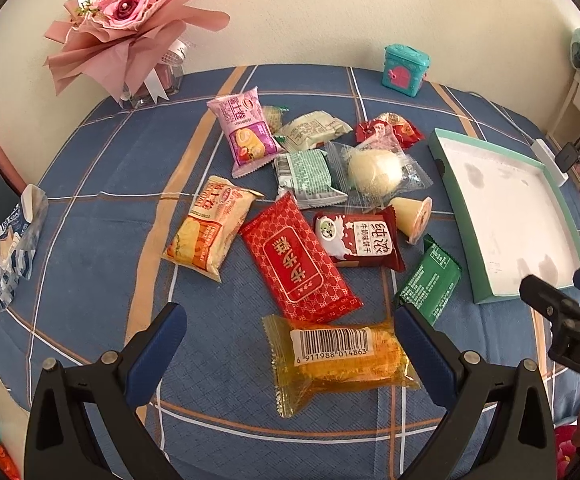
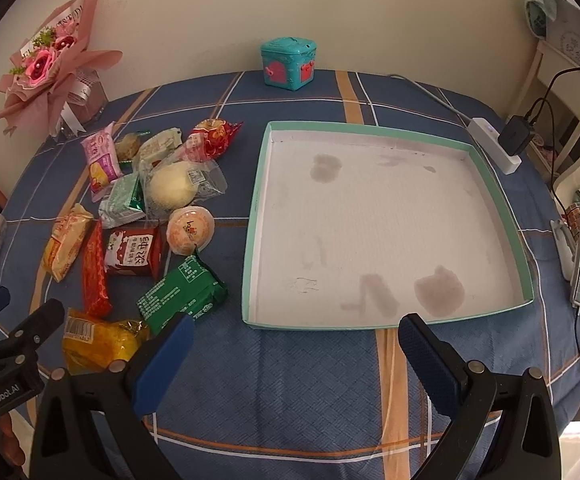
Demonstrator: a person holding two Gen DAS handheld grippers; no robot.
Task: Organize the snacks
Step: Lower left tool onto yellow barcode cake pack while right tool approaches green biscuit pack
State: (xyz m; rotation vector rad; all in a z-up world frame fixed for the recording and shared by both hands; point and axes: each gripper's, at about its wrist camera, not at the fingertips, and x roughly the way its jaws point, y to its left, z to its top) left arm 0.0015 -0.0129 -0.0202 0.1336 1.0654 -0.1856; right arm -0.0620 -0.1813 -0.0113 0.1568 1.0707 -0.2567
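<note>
Several wrapped snacks lie in a loose heap on the blue plaid tablecloth. A yellow packet with a barcode (image 1: 340, 360) (image 2: 97, 340) sits between the fingers of my left gripper (image 1: 290, 350), which is open just above it. A long red packet (image 1: 300, 270) and a green packet (image 1: 430, 280) (image 2: 183, 294) lie just beyond. The shallow teal-rimmed tray (image 2: 528, 276) (image 1: 448, 184) with a white, stained floor holds nothing. My right gripper (image 2: 294, 354) is open over the cloth at the tray's near edge.
A pink flower bouquet (image 1: 129, 20) stands at the back left and a teal toy box (image 2: 287, 62) at the back middle. A white power strip with a black plug (image 2: 498, 144) lies right of the tray. A blue-white wrapper (image 1: 17, 236) sits at the left table edge.
</note>
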